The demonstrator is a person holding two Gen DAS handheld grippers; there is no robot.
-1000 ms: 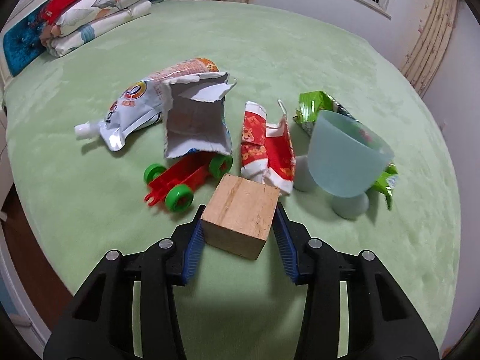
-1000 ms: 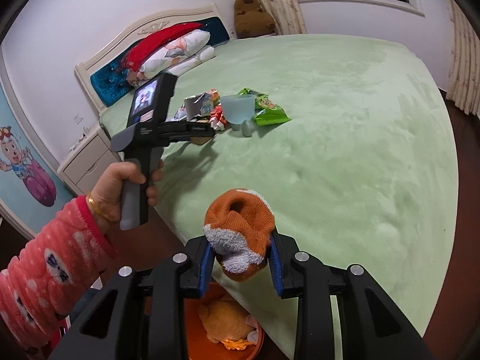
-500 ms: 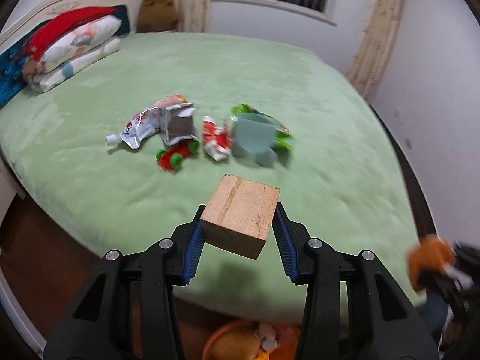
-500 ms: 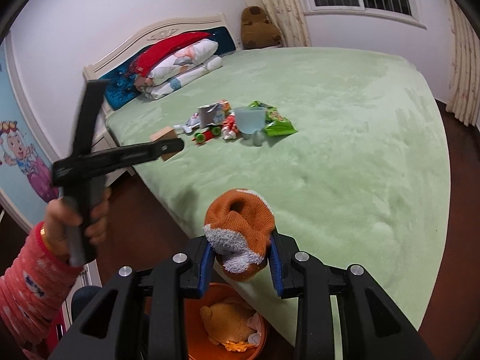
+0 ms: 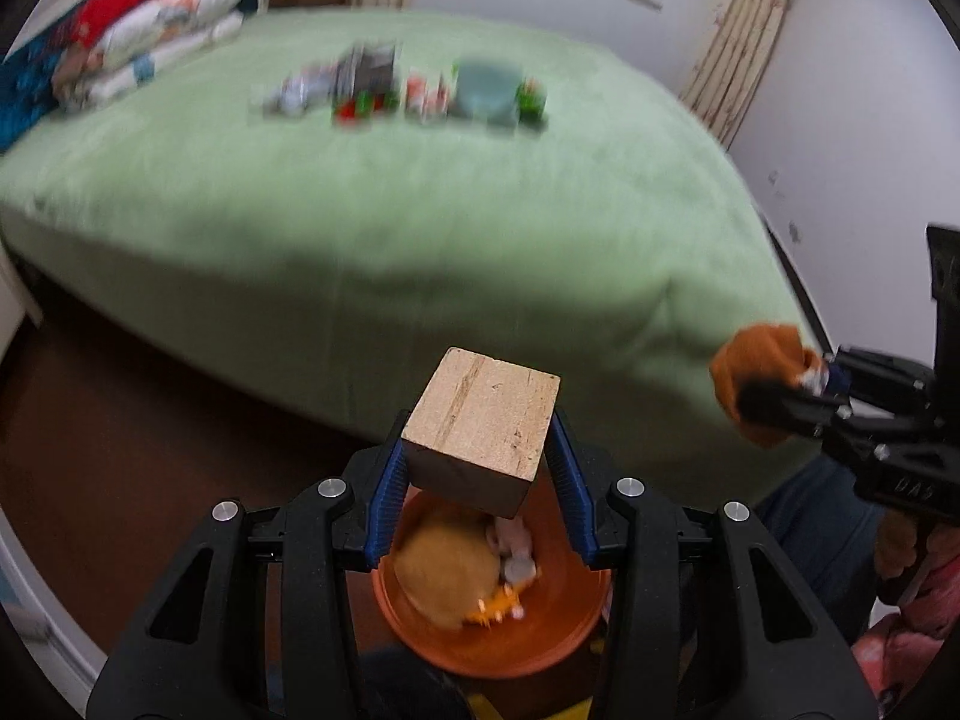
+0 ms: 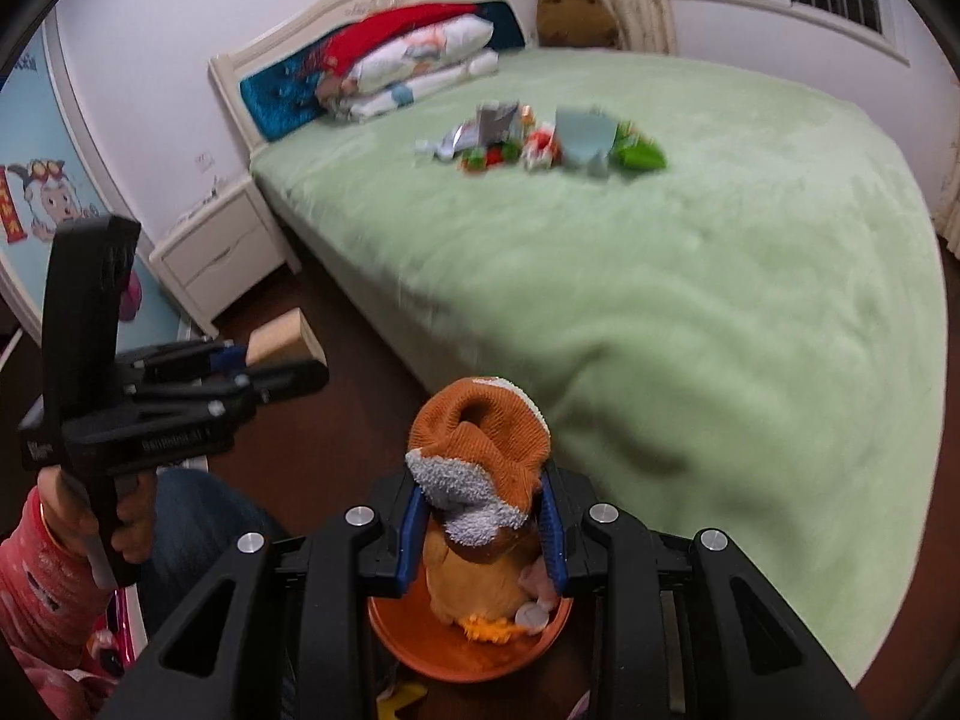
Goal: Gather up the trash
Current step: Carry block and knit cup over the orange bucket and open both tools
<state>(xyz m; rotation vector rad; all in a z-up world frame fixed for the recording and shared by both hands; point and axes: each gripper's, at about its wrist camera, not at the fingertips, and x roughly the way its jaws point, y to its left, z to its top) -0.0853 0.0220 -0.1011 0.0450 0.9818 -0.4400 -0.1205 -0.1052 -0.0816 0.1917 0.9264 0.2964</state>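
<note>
My left gripper (image 5: pixel 477 474) is shut on a wooden block (image 5: pixel 480 420) and holds it above an orange bowl (image 5: pixel 492 642) on the floor beside the bed. The bowl holds a yellow plush toy (image 5: pixel 447 576). My right gripper (image 6: pixel 485 531) is shut on an orange and grey sock (image 6: pixel 480 456), also above the orange bowl (image 6: pixel 462 651). The right gripper with the sock (image 5: pixel 759 378) shows at the right of the left wrist view. The left gripper with the block (image 6: pixel 282 339) shows at the left of the right wrist view.
On the green bed (image 6: pixel 690 300) lie blurred wrappers, a red toy cart and a pale blue cup (image 6: pixel 582 135). Pillows (image 6: pixel 414 69) lie at the headboard. A white nightstand (image 6: pixel 222 246) stands left of the bed. The floor (image 5: pixel 150 450) is dark brown.
My left gripper has pulled back from the bed with the block and swung down over the orange bowl. My right gripper has lowered a little toward the bowl, still holding the sock.
</note>
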